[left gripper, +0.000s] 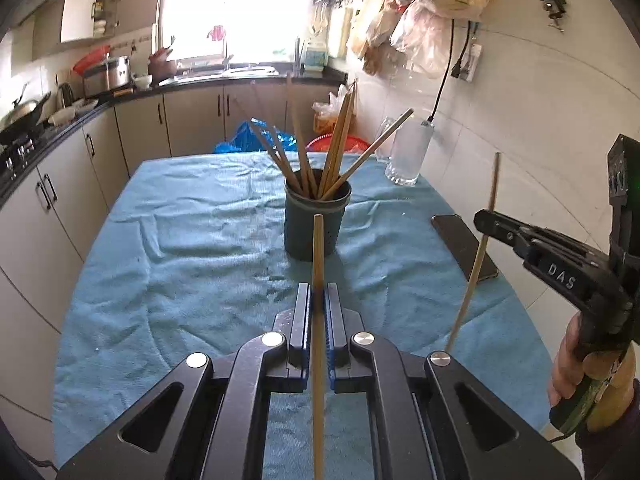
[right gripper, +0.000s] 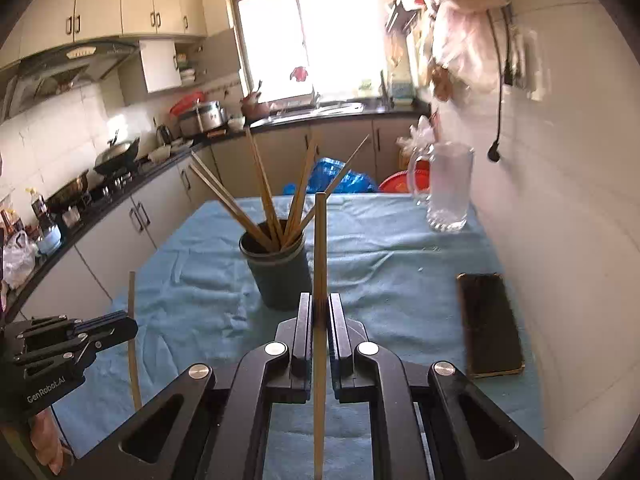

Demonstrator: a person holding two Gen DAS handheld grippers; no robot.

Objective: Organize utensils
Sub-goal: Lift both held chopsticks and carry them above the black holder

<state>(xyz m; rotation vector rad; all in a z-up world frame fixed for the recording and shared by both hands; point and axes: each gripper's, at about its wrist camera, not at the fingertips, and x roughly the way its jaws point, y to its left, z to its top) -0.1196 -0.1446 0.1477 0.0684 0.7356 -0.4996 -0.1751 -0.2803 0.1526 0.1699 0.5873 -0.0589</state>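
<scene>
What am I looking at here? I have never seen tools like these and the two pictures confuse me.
These are two hand-held grabbers, each with a small wide-angle camera looking out along its two fingers. A person holds one in each hand; no robot arm is involved. One picture comes from the left gripper, the other from the right gripper, and each shows up at the edge of the other's view. Each is clamped shut on one chopstick: the left chopstick and the right chopstick. Ahead, on a table with a blue cloth, stand a dark cup already holding chopsticks, a glass mug and a phone lying flat.
</scene>
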